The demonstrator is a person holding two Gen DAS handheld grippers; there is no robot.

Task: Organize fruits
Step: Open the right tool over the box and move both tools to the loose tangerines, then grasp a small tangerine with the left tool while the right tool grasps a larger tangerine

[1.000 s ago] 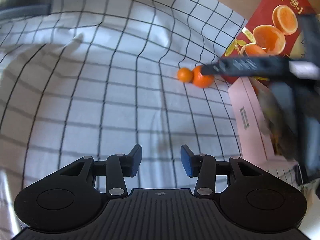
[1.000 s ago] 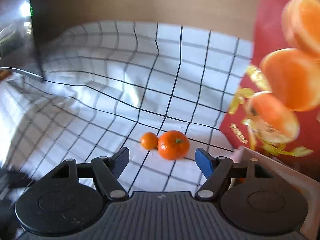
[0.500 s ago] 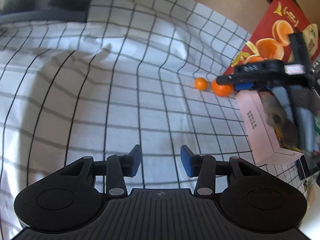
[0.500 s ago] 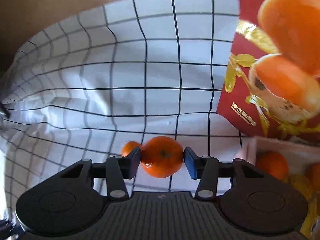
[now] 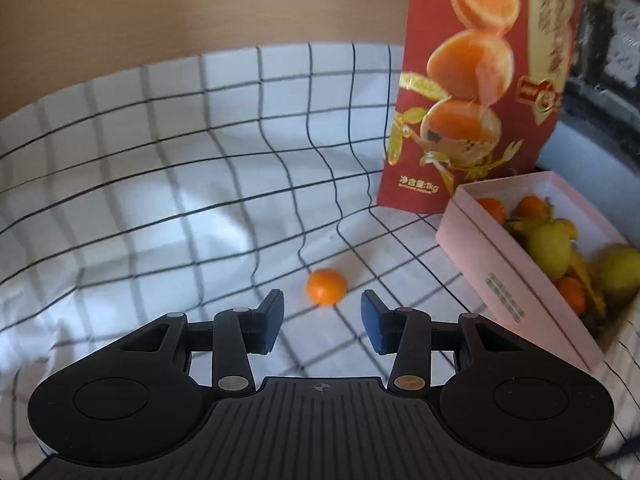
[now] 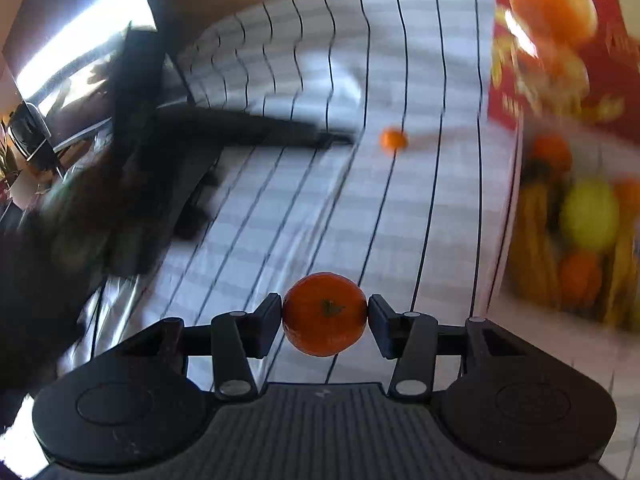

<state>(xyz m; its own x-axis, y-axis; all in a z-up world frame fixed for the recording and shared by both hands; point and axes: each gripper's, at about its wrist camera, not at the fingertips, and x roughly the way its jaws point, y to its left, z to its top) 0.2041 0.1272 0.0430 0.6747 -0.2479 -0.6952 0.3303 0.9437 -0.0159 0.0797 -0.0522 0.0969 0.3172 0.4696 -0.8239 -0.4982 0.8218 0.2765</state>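
My right gripper (image 6: 325,316) is shut on a large mandarin (image 6: 325,314), held above the checked cloth (image 6: 304,208). A small mandarin (image 5: 326,286) lies on the cloth just beyond my left gripper (image 5: 322,318), which is open with nothing between its fingers. The same small mandarin (image 6: 393,140) shows farther off in the right wrist view, with the left gripper's dark blurred shape (image 6: 240,128) reaching toward it. A pink box (image 5: 516,264) on the right holds several mandarins, lemons and yellow fruit; the pink box (image 6: 516,200) is blurred in the right wrist view.
A tall red carton (image 5: 472,92) printed with oranges stands behind the pink box, the same red carton (image 6: 560,48) at the upper right of the right wrist view. The wrinkled checked cloth (image 5: 160,200) stretches to the left. A dark screen (image 6: 80,52) stands at the far left.
My right gripper shut on the large mandarin and carried it up and away from the small one. My left gripper swung over to the small mandarin, still open.
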